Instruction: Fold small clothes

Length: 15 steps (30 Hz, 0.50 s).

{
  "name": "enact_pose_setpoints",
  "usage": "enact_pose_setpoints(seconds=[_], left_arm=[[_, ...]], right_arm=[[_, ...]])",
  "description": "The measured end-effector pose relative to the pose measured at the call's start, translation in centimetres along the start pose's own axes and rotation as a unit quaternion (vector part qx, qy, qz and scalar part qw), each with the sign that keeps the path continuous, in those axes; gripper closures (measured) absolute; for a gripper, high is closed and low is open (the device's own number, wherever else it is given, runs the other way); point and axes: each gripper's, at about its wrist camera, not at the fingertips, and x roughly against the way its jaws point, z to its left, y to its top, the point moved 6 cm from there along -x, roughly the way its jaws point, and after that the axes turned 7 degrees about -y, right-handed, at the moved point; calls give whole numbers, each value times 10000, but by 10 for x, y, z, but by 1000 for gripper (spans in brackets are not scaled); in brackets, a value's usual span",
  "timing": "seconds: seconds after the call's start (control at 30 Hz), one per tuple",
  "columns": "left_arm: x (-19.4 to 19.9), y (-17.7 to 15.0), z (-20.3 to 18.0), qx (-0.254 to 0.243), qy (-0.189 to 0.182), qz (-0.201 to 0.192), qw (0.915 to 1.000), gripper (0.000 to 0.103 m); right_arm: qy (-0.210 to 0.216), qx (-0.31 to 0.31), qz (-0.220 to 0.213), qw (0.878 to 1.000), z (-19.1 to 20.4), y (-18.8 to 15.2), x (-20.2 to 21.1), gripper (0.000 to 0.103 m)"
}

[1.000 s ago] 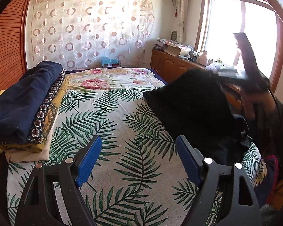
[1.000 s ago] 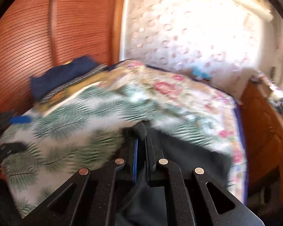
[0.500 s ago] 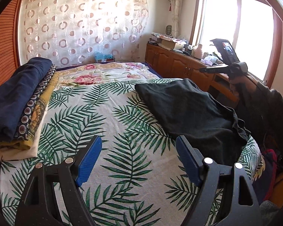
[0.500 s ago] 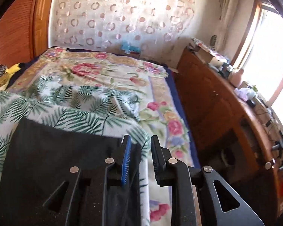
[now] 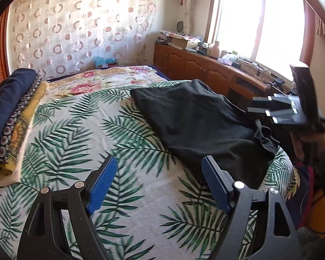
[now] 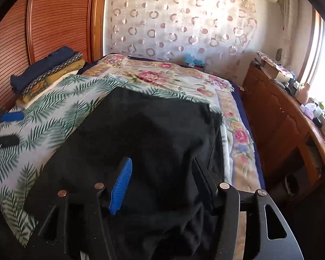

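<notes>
A black garment (image 5: 201, 121) lies spread on the right side of the palm-leaf bed cover (image 5: 93, 130); it fills the middle of the right wrist view (image 6: 153, 143). My left gripper (image 5: 158, 177) is open and empty, above the bed's near part, left of the garment. My right gripper (image 6: 160, 173) is open, just above the garment's near end, holding nothing. It shows in the left wrist view (image 5: 252, 106) at the garment's right edge. The left gripper shows in the right wrist view (image 6: 8, 127) at the far left.
A stack of folded clothes (image 5: 8, 112) lies along the bed's left side, also in the right wrist view (image 6: 47, 71). A wooden cabinet (image 5: 205, 69) with clutter runs under the window on the right. A wooden wardrobe (image 6: 43, 28) stands behind the stack.
My right gripper laid the black garment down on the bed, let go and opened wide. The garment went from hanging in the air to lying spread. My left gripper stayed open.
</notes>
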Motion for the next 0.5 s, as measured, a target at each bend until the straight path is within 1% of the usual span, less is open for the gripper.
enact_pose_setpoints(seconds=[0.07, 0.1, 0.17, 0.27, 0.37, 0.43, 0.5], left_arm=[[-5, -2, -6, -41, -41, 63, 10000, 22], [-8, -3, -9, -77, -58, 100, 9999, 22], [-12, -6, -16, -125, -106, 159, 9997, 22], [-17, -10, -28, -241, -170, 239, 9993, 22], [-21, -12, -35, -316, -193, 306, 9988, 22], [-23, -14, -38, -351, -187, 348, 9986, 22], [-25, -16, -40, -363, -202, 392, 9984, 22]], right_arm=[[76, -46, 20, 10000, 1, -16, 11, 44], [48, -47, 5, 10000, 0, -21, 16, 44], [26, -76, -66, 9999, 0, -23, 28, 44], [216, -237, -70, 9995, 2, -32, 42, 44], [319, -289, 11, 9991, 2, -43, 44, 44], [274, -276, 72, 9992, -3, -50, 41, 44], [262, -350, 155, 9989, -8, -47, 30, 44]])
